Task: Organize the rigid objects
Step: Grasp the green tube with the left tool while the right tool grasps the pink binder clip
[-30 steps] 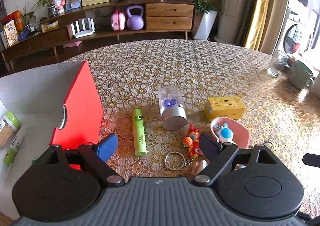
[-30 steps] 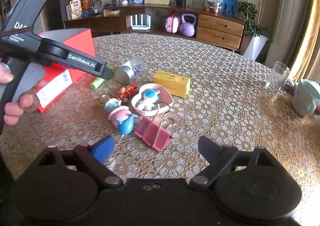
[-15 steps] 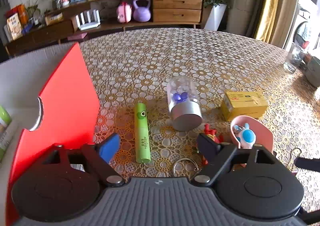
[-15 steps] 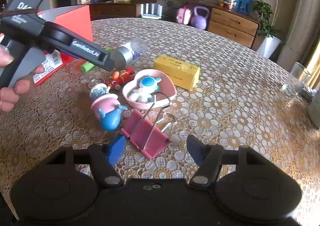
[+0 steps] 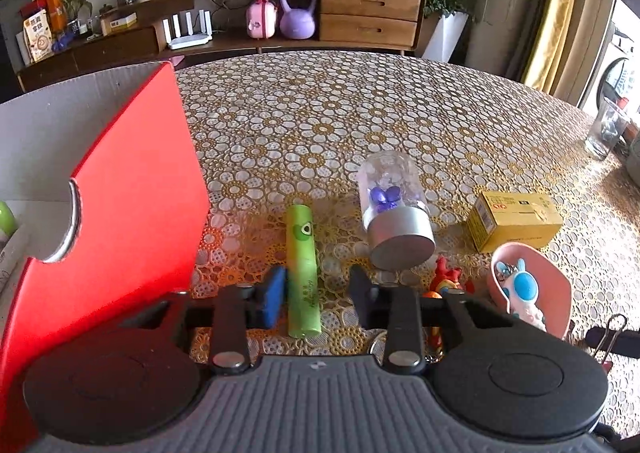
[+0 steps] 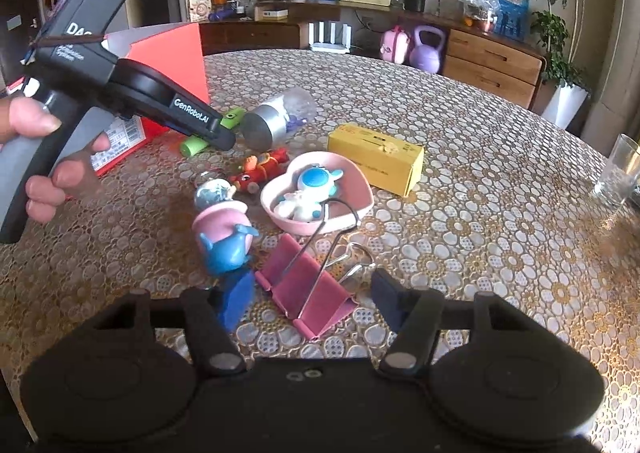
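Closing around the green tube (image 5: 303,271), the left tool (image 5: 318,295) has its blue pad touching the tube's left side while the black pad stands just off its right, so no clamp yet. The tube lies on the worktop (image 5: 360,121) beside the red box (image 5: 132,213) at the worktop's left edge. The right tool (image 6: 310,303) is also closing, its pads apart on either side of the pink binder clip (image 6: 306,293), which rests toward the near edge.
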Demonstrator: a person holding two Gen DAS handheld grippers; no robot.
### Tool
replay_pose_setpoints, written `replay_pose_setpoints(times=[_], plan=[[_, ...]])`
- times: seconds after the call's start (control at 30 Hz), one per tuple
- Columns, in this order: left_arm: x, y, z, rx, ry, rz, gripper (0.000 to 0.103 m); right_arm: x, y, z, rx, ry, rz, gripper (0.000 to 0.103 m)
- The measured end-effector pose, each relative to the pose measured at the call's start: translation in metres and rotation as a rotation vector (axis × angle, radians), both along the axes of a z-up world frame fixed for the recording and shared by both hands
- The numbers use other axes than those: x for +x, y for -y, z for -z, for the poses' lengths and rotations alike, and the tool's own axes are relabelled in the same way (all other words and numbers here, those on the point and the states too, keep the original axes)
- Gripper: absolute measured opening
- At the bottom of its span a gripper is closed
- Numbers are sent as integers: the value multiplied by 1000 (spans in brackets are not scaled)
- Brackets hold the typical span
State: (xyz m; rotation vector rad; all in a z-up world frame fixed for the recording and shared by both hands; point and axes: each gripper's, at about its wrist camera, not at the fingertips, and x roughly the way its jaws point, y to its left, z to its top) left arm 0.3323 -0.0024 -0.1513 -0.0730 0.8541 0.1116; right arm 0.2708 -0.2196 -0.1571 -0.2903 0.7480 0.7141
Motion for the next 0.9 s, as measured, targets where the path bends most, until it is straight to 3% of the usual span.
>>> replay_pose_setpoints(times=[0.07,0.17,0.27,0.6,0.9], plan=[[1,1,0,26,1,1,23,-2,0,-1,4,2,-6,53],[1,7,1,76,7,16,21,-7,-3,-2,-7,13,-3,45],[1,9,-1,74,-1,25,17,-13,-4,-4,-19,33,29,36],[-17,8,-7,53,-7,53,16,-39,14,-14,46,14,204,30],[-53,12,-27,21,-2,88,16,-68,24,-44,97,55,267,30]])
